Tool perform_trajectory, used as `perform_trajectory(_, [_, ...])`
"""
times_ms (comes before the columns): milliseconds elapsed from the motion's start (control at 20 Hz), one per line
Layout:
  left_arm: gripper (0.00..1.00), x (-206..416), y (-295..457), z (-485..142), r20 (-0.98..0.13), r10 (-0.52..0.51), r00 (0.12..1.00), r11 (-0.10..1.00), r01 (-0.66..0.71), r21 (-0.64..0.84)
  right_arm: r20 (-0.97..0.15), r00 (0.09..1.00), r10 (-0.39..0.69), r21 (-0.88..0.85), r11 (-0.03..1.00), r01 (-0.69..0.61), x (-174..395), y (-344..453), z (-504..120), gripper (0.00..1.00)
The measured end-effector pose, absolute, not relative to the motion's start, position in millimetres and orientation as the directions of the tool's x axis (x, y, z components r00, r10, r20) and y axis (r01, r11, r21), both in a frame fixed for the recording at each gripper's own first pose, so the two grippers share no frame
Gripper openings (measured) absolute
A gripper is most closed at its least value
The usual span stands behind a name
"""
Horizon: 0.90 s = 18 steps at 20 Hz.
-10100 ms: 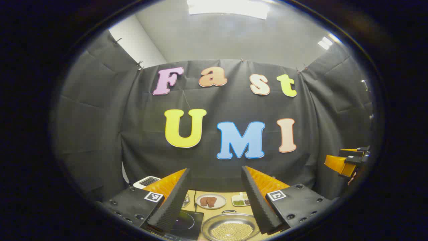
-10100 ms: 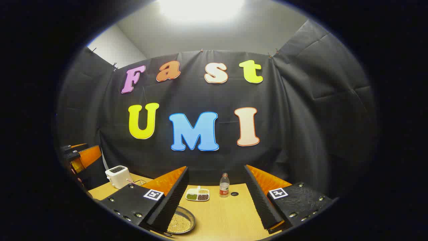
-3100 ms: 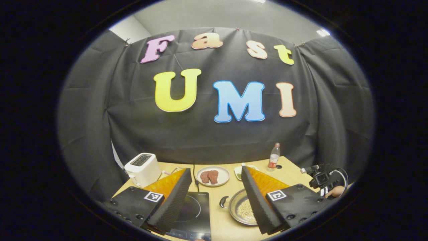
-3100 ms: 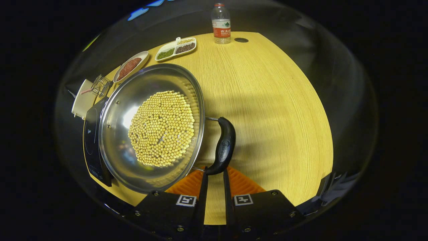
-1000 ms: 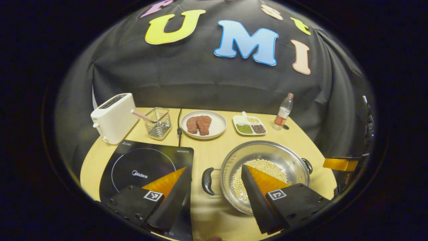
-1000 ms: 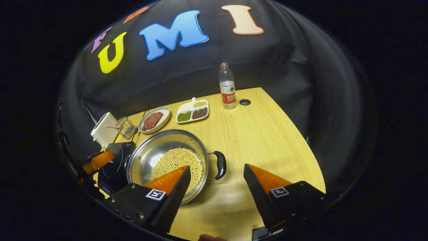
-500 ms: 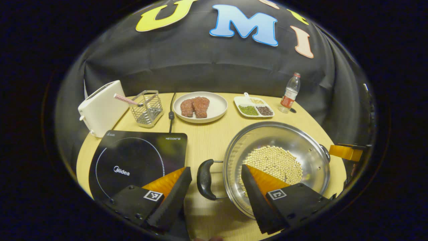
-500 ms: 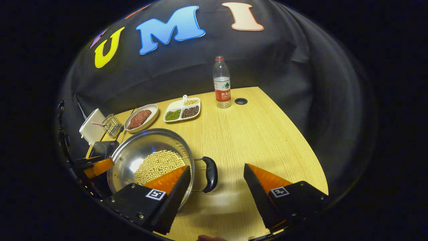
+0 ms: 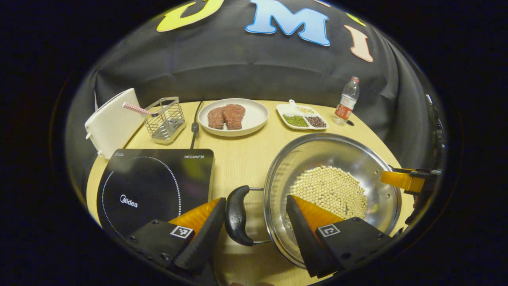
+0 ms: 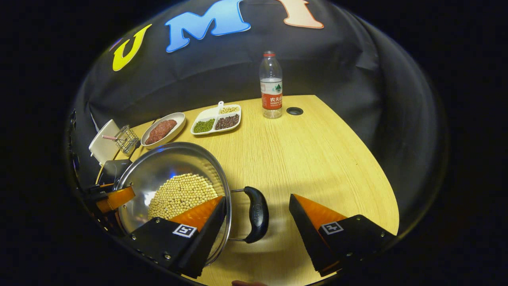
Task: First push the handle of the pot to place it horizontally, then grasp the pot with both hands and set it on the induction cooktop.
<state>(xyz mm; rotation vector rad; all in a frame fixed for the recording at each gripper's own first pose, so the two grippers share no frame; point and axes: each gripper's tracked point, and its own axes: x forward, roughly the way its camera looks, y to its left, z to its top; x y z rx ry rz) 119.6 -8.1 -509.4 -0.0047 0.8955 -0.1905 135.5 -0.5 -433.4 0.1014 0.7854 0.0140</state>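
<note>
Steel pot (image 9: 357, 159) of beans sits on my table (image 9: 242, 155) beside the cooktop (image 9: 154, 186). Left gripper view: my left gripper (image 9: 256, 226) gapes, straddling the handle (image 9: 237, 216). Right gripper view: my right gripper (image 10: 258, 224) is spread wide around the other handle (image 10: 256, 214).

Open ground: bare counter (image 10: 317, 159) right of the pot (image 10: 174, 171); the induction cooktop (image 9: 154, 182) top carries nothing.
Gap between cooktop and pot: occupied by the pot's left handle (image 9: 237, 214).
Back row, obstructing: toaster (image 9: 109, 121), wire basket (image 9: 164, 119), plate of meat (image 9: 233, 117), divided dish (image 9: 303, 118), bottle (image 10: 271, 85).
Cord (image 9: 194, 129) lies between basket and plate.
</note>
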Motion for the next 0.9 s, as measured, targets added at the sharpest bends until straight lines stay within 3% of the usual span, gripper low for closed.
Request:
perform_trajectory(200, [0.96, 126, -8, -518, -0.777, -0.163, 0.608, 0.983, 0.168, -0.074, -0.727, 0.685, 0.057, 0.099, 0.995, 0.022, 136, 5, -449, 0.96])
perform_trajectory(250, [0.9, 127, -6, -518, -0.776, -0.158, 0.611, 0.983, 0.168, -0.067, -0.734, 0.676, 0.066, 0.105, 0.994, 0.017, 136, 7, -454, 0.94])
perform_trajectory(300, [0.84, 129, -3, -519, -0.775, -0.151, 0.613, 0.984, 0.166, -0.06, -0.743, 0.665, 0.072, 0.109, 0.994, 0.015, 134, 9, -457, 0.88])
perform_trajectory(350, [0.89, 129, 0, -521, -0.775, -0.144, 0.615, 0.985, 0.164, -0.053, -0.743, 0.664, 0.083, 0.12, 0.993, 0.011, 134, 11, -458, 0.86])
perform_trajectory(450, [0.76, 129, -2, -523, -0.775, -0.151, 0.613, 0.983, 0.177, -0.051, -0.744, 0.661, 0.094, 0.128, 0.992, 0.003, 131, 11, -458, 0.77])
perform_trajectory(550, [0.73, 129, -1, -522, -0.778, -0.15, 0.61, 0.98, 0.193, -0.037, -0.75, 0.656, 0.082, 0.124, 0.992, 0.018, 131, 10, -459, 0.65])
perform_trajectory(800, [0.67, 128, -1, -522, -0.788, -0.143, 0.599, 0.978, 0.207, -0.019, -0.762, 0.644, 0.062, 0.103, 0.994, 0.025, 130, 10, -456, 0.65])
perform_trajectory(900, [0.7, 128, -2, -520, -0.789, -0.146, 0.597, 0.978, 0.207, -0.024, -0.767, 0.638, 0.068, 0.114, 0.993, 0.032, 127, 11, -456, 0.62])
